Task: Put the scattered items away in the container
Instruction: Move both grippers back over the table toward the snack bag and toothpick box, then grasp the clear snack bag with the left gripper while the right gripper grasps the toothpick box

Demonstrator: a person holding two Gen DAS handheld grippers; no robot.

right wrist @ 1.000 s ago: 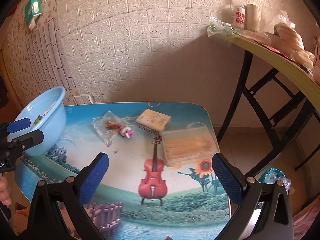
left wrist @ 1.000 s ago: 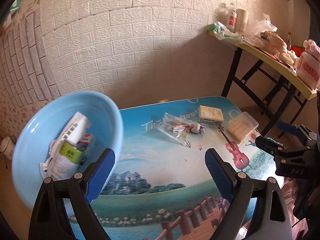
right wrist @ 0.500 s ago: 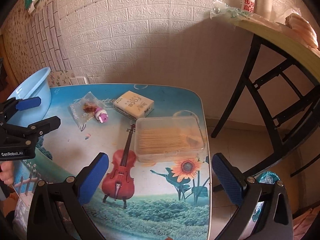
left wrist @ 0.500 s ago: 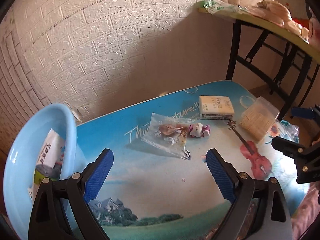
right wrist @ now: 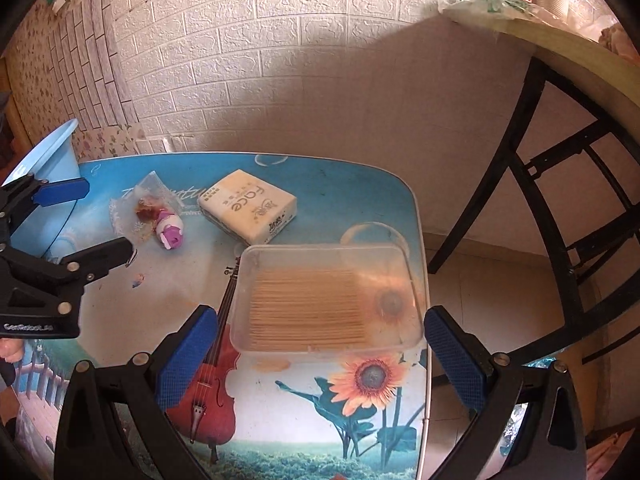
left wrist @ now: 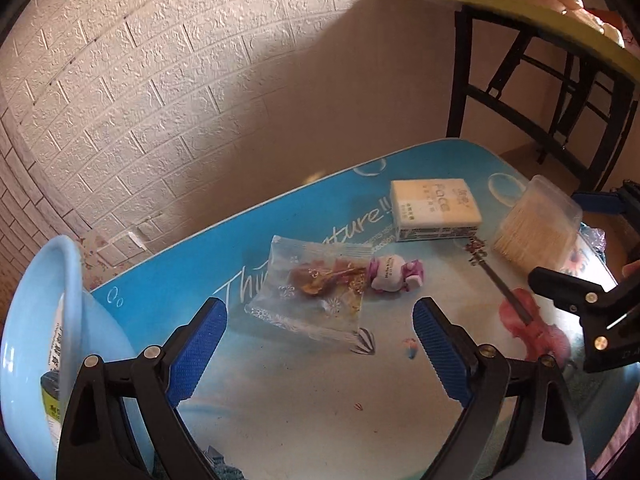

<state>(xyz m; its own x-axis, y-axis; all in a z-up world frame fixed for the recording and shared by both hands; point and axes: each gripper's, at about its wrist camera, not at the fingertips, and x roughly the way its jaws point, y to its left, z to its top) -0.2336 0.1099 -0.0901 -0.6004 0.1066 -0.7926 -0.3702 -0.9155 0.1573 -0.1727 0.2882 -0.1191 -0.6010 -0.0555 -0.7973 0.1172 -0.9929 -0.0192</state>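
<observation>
Hovering over the table (left wrist: 304, 420), both grippers, left (left wrist: 320, 350) and right (right wrist: 320, 354), stand open and empty; bag (left wrist: 316, 292) ahead of left, box (right wrist: 326, 300) ahead of right.

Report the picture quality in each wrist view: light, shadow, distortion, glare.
Left wrist view: strong fisheye bend, the brick wall curving; sunlight on its upper left, broad shadow to the right; the snack bag is sharp. Right wrist view: same curvature and dark corners; a big shadow on the wall; the clear toothpick box shows a soft sheen, no harsh glare.
</observation>
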